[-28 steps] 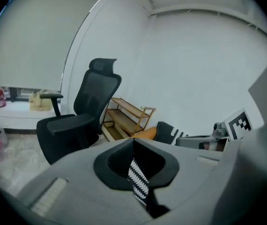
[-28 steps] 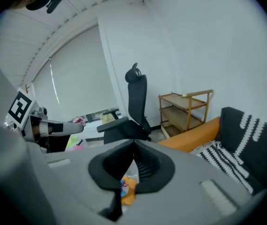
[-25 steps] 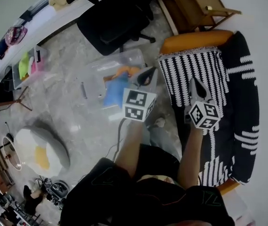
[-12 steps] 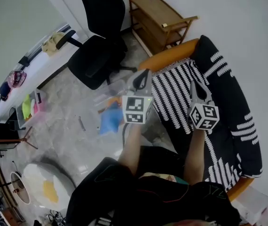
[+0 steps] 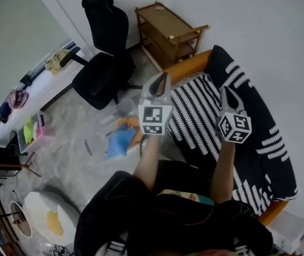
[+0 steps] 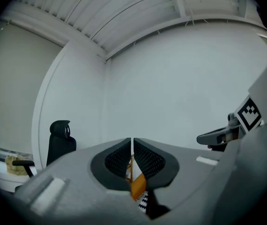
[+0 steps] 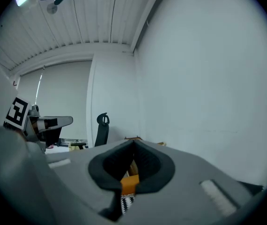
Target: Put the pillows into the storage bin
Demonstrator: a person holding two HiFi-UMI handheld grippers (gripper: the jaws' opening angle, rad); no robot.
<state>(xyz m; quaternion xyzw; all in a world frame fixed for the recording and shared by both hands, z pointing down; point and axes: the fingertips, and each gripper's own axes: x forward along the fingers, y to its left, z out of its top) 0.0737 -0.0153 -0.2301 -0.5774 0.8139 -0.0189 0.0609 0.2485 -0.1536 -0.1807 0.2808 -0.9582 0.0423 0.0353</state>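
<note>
Both grippers are higher now than a second ago. Then my left gripper (image 5: 161, 82) hung over the storage bin (image 5: 119, 111) and my right gripper (image 5: 225, 94) over the sofa (image 5: 280, 159). Now both point level toward the white wall (image 5: 258, 31), above the sofa seat. Each one is clenched and holds nothing: the pads of the left meet with only a hairline between them, and the pads of the right are pressed together.

Seen from my head, the clear bin stands on the floor (image 5: 72, 111) at 8 o'clock from the left gripper, apart from it. A blue pillow (image 5: 121, 141) lies inside, and an orange pillow (image 5: 131, 124) touches it at its 1 o'clock side. A striped pillow (image 5: 194, 111) lies on the sofa seat, lower than the two grippers and between them.

The orange sofa arm (image 5: 189, 65) runs at 1 o'clock from the bin, near its rim. At 12 o'clock a wooden shelf (image 5: 165, 31) stands against the wall, and at 10 o'clock stands a black office chair (image 5: 101, 73). Between the chair, the bin and the white desk (image 5: 40, 81) at 9 o'clock the grey floor is free, so on that side is room to move. At 3 o'clock the sofa back stands close to the wall.
</note>
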